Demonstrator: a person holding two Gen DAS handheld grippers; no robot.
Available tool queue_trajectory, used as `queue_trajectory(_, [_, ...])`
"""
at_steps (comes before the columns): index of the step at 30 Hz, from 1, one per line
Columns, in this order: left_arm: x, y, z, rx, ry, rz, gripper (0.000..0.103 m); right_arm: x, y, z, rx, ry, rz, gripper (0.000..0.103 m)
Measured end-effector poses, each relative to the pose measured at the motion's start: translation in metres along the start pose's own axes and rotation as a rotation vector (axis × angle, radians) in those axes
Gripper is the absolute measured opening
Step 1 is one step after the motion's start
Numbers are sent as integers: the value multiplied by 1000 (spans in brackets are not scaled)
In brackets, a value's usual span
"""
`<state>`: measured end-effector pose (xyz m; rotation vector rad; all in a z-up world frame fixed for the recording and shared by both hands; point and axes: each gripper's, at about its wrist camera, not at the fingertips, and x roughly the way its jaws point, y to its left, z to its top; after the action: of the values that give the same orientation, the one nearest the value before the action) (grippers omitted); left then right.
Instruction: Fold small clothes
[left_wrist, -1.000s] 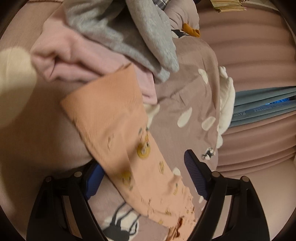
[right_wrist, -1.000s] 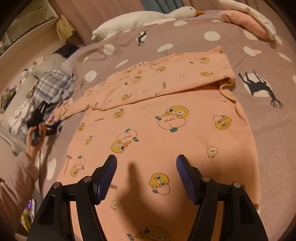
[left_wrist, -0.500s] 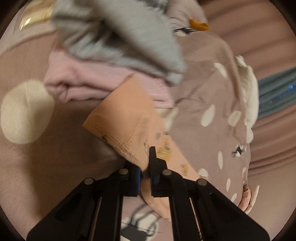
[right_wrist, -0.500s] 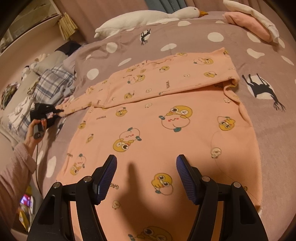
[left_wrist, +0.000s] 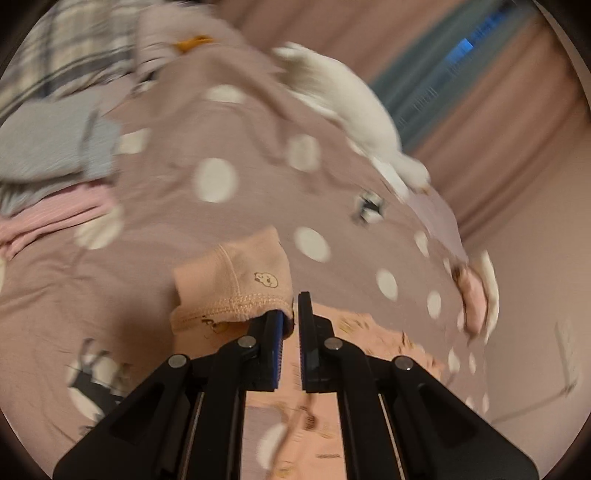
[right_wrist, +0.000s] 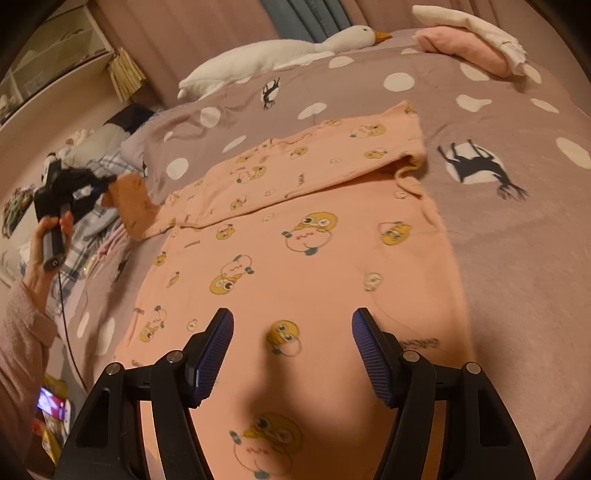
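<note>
At the far left of the right wrist view, a hand (right_wrist: 46, 236) in a fuzzy pink sleeve (right_wrist: 22, 332) holds the left gripper (right_wrist: 107, 181) raised above the edge of the bed. Its jaws are clamped together on the cuff (left_wrist: 236, 291) of the peach shirt's sleeve, and the cuff is lifted clear of the dotted mauve bedspread (right_wrist: 517, 258). In the left wrist view the stitched cuff hem sits right at the pinched fingertips, folded over to their left. Behind that hand lie a plaid garment (right_wrist: 88, 221) and other loose clothes at the bed's left side.

Toward the middle, the peach shirt (right_wrist: 314, 258), printed with yellow cartoon faces, lies spread flat on the bedspread. One sleeve is folded across its far part, running from the raised cuff at the left to the far right corner.

Near the camera, the right gripper (right_wrist: 291, 354) hovers over the near half of the shirt, its jaws wide apart with nothing between them, and its shadow falls on the fabric.

Far behind, a white goose plush (right_wrist: 280, 51) lies along the bed's far edge. At the far right sits a pink folded pile (right_wrist: 465, 48) with a white cloth on top.
</note>
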<state>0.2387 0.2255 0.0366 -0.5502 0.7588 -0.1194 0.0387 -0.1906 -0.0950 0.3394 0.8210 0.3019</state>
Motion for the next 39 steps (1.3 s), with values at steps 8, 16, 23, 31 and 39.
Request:
queue_trajectory(8, [51,-112,-67,284,98,33,4,-16,-27,-8,72,-40,-3,67])
queue_trajectory(16, [88,-148,-124,363,271,-47,14,-24,-38,-12,94,-53,-2,67])
queue_trajectory(23, [36,-95,-126,263,186,-31,62,-18,-30,1,95,-40,50,67])
queue_trajectory(31, [-27,-1,-157,113,75,171,68,23,49,42,-127,-17,57,68])
queue_trajectory(39, [-48,46,-168,-4,102,124,68,105,142,86,-322,54,93,68])
